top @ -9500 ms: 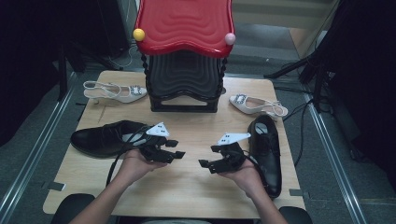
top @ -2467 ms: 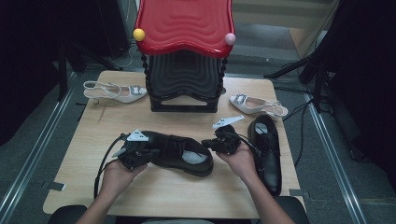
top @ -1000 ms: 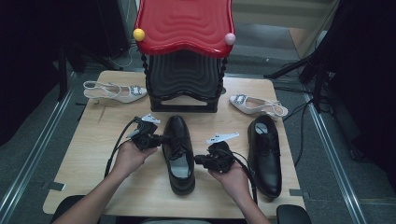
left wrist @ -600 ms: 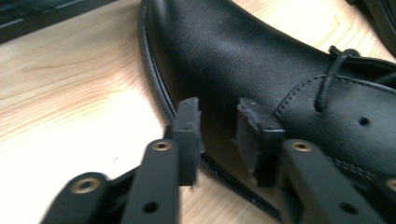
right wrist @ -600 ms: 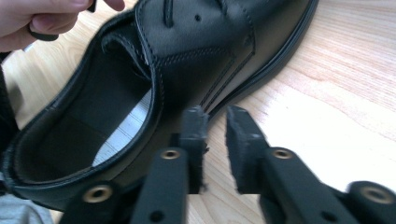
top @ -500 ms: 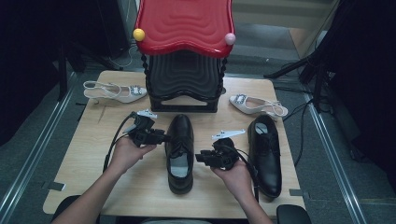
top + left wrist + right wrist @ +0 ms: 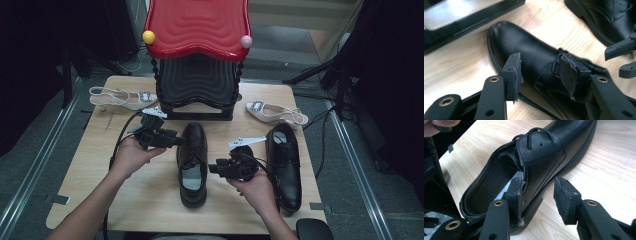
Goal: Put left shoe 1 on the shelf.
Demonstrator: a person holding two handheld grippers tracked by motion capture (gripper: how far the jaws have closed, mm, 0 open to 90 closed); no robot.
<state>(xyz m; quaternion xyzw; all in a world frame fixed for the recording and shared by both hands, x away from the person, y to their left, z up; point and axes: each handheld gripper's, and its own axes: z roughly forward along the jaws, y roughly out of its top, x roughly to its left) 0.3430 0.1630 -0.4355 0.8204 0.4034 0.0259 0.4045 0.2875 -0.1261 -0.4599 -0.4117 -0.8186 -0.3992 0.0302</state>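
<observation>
Black leather lace-up shoe (image 7: 192, 155), the one you are working on, lies flat near the middle of the light wooden table (image 7: 95, 165), toe toward the black-and-red rack (image 7: 197, 65) at the far edge and heel toward you, with its partner black shoe (image 7: 285, 160) parallel near the right edge. Your left gripper (image 7: 167, 140) sits at the shoe's left side near the toe, jaws apart; in the left gripper view one pad (image 7: 515, 72) is over the table and the other over the lacing, so nothing is clamped. Your right gripper (image 7: 217, 168) is at the shoe's right side by the opening, jaws also apart, one pad (image 7: 517, 195) against the inside of the quarter and the other clear outside it. If you mean to straighten or shift this shoe, close the right jaws squarely on the quarter wall, not the tongue or laces, which would likely slip. Steady the toe with the left side, and keep the sole flat on the wood. Two pale slingback heels (image 7: 122, 97) lie near the far corners; keep clear of them.
</observation>
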